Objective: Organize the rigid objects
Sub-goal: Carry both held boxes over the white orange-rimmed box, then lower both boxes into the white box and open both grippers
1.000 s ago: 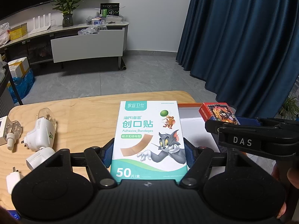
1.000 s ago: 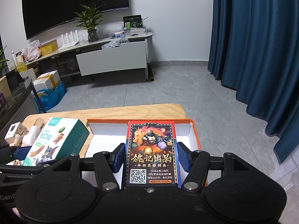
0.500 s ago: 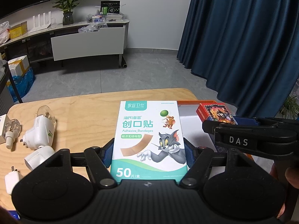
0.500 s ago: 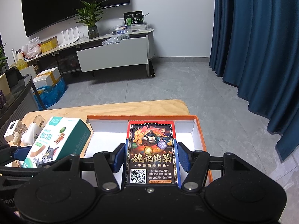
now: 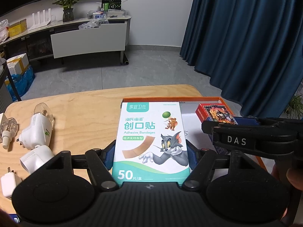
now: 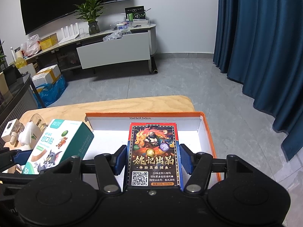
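The light wooden surface (image 5: 90, 109) with a rounded far corner carries everything here. On its right part sits a shallow open cardboard tray, orange outside and white inside (image 6: 204, 130), reaching close to the right edge.

The left tool (image 5: 150, 156) is clenched on a white and teal adhesive bandage box printed with a cartoon cat and mouse (image 5: 151, 141), its blue pads pressed to the box's two long sides. The box is held flat with its far end over the tray's near-left corner; whether it touches the tray cannot be told.

The right tool (image 6: 153, 159) is clenched on a dark playing card box with a red border and gold characters (image 6: 153, 155), also gripped by its long sides. The card box is held over the tray's white interior, about midway across it, just beside the bandage box.

On the left part of the surface, well apart from the tray, lies a white plug-in mosquito repeller with a clear bottle (image 5: 37, 130). Just below it is a white plug adapter (image 5: 35, 158), then a smaller white charger (image 5: 8, 186) at the near-left edge. A separate small clear liquid bottle with a white cap (image 5: 7, 132) lies at the far left.
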